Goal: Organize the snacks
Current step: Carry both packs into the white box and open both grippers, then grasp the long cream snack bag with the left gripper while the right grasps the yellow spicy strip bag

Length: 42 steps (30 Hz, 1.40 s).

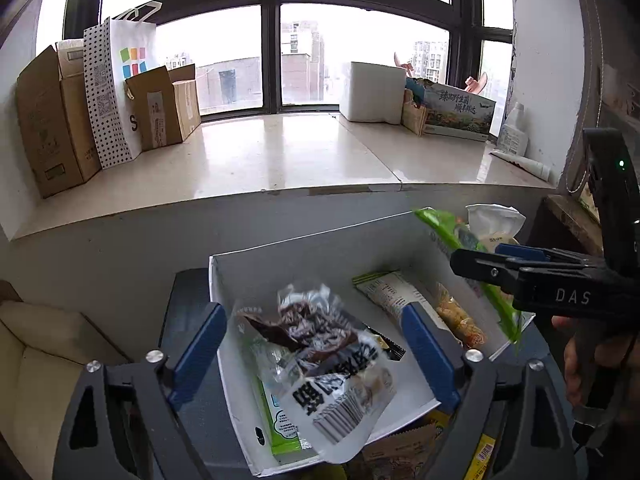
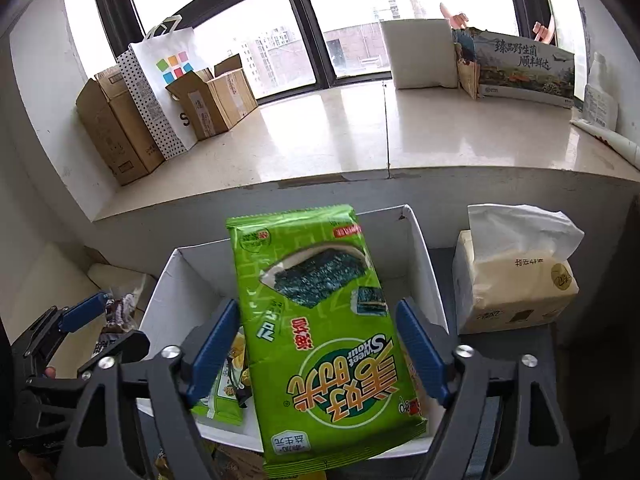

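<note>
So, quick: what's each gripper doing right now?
Left gripper: fingers apart on either side of a blurred clear snack bag; grip cannot be told.
Right gripper: closed on the green seaweed pack, holding it by its edges.

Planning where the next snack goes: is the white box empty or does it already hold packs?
Not empty: the white box already holds several snack packs on its floor.

Daylight floods through the overexposed window [image 1: 272, 40], leaving glare on the glossy sill [image 1: 280, 152]. Fisheye distortion bends the edges, and the clear snack bag [image 1: 320, 360] shows motion blur.
</note>
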Each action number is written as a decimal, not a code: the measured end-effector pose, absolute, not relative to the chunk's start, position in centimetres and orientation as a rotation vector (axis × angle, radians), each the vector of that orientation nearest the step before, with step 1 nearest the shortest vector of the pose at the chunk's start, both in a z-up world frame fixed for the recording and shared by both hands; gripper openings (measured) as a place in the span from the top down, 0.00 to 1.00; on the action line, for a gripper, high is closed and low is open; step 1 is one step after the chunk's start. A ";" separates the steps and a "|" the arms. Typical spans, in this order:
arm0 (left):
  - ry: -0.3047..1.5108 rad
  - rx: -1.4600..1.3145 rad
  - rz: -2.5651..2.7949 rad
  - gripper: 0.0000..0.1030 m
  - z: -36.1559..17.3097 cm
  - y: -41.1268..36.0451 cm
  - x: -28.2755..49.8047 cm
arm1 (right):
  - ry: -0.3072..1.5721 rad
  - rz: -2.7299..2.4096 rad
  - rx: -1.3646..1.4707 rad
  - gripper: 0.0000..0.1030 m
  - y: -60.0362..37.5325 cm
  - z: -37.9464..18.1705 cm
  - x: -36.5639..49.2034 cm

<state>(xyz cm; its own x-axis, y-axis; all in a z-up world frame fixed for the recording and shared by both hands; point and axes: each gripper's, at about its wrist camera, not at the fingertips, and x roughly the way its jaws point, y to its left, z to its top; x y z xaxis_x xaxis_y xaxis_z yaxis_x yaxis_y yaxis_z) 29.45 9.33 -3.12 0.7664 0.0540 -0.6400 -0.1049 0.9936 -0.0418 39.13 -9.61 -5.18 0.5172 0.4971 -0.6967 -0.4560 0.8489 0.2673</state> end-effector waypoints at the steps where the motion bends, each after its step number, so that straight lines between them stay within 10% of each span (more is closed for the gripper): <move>1: 0.688 -0.082 0.092 0.00 -3.2 9.6 29.3 | 0.870 0.565 0.065 0.06 -9.8 -5.5 39.3; 24: 0.626 -0.072 0.015 0.00 -0.8 7.8 16.4 | 0.627 0.606 -0.034 0.00 -15.1 -2.3 24.7; 42: 0.851 -0.086 0.012 0.00 -11.7 -0.1 12.2 | 0.663 0.430 0.009 0.00 -22.4 -7.4 12.8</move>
